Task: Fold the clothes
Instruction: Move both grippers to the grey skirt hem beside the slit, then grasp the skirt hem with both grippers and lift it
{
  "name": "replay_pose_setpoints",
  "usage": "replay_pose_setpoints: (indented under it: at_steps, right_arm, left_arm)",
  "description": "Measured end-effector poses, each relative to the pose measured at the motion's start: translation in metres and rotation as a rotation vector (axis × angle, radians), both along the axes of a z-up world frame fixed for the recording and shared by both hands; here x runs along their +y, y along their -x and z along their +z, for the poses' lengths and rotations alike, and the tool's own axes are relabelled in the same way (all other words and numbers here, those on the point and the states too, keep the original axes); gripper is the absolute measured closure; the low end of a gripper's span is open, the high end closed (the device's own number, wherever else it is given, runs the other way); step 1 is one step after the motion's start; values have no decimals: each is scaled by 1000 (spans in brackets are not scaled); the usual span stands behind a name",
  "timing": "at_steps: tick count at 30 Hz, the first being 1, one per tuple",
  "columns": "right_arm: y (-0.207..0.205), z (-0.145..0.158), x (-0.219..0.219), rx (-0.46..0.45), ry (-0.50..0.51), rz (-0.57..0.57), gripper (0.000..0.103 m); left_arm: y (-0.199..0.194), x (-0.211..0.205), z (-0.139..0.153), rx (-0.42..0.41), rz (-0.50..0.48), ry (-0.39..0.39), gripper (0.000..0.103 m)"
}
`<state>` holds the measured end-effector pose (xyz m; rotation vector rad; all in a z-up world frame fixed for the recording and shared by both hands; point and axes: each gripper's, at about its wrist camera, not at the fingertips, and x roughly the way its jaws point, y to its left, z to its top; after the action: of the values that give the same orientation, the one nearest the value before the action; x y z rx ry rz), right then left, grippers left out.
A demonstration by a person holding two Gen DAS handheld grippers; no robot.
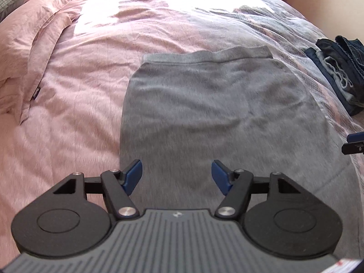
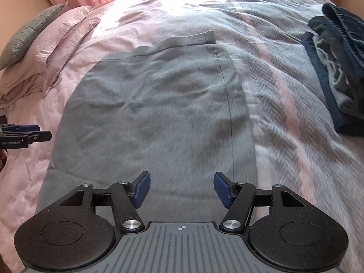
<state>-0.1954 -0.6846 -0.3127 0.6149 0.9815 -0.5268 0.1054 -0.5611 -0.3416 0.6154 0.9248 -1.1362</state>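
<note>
- The grey skirt's (image 1: 216,104) near hem is hiding behind the left gripper (image 1: 177,177).
- Both grippers, the right gripper (image 2: 182,188) included, are angling downward over it, jaws spread, pinching nothing.

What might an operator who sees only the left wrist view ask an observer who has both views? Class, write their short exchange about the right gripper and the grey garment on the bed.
Operator: I see only a sliver of the right gripper at my picture's edge. Is it open?
Observer: Yes, it is open with nothing between its fingers, and it is over the near part of the grey garment.
Operator: Is there a seam I could fold along?
Observer: A dark seam runs down the garment close to its right edge, from the banded far end toward the gripper.
</note>
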Motion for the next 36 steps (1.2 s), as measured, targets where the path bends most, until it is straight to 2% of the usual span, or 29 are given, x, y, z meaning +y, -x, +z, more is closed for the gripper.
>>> replay_pose_setpoints:
  at_steps: [4,9,13,16,20,21,22,23,24,25,27,30,33,36]
  right_arm:
    - [-33,-22,-71,-43,40,48,44]
    - [-81,-31,-144,-107,121,77,44]
    - [-119,-37,-188,-150,155,87,44]
    - [-140,-47,-212,-162,139,72,44]
    - [-157,-69,-232,-142,96,51,45]
    - [-160,-75,-236,-137,79,44,50]
    - [-162,-80,-238,-140,58,45,64]
    - [-163,-82,-239,-150,39,48,67]
    - [-163,-81,-239,-147,53,38,75]
    - [-162,-79,-237,-148,67,32,92]
    - [-154,-71,-236,-179,74,25,94]
    - [-131,-38,-219,-304,98,27,95]
    - [-102,7,-178,-378,187,65,95]
    - [-56,48,-125,-433,237,74,95]
  left_arm:
    - [-40,-57,-20,-26,-19,28,43]
    - [-84,-113,-31,-8,4,71,44]
    - [-112,-143,-44,48,22,69,44]
    - [-130,-156,-58,112,39,57,45]
    - [-142,-167,-74,178,51,44,55]
    - [-143,-168,-75,188,47,49,57]
    - [-143,-168,-76,197,40,58,67]
    - [-143,-168,-74,204,36,67,76]
    - [-143,-166,-72,193,47,75,80]
    - [-144,-163,-68,186,57,88,93]
    - [-146,-152,-57,202,64,139,97]
    - [-135,-123,-24,219,50,265,97]
    - [-111,-76,17,203,12,363,98]
    - [-78,-6,57,177,-32,432,98]
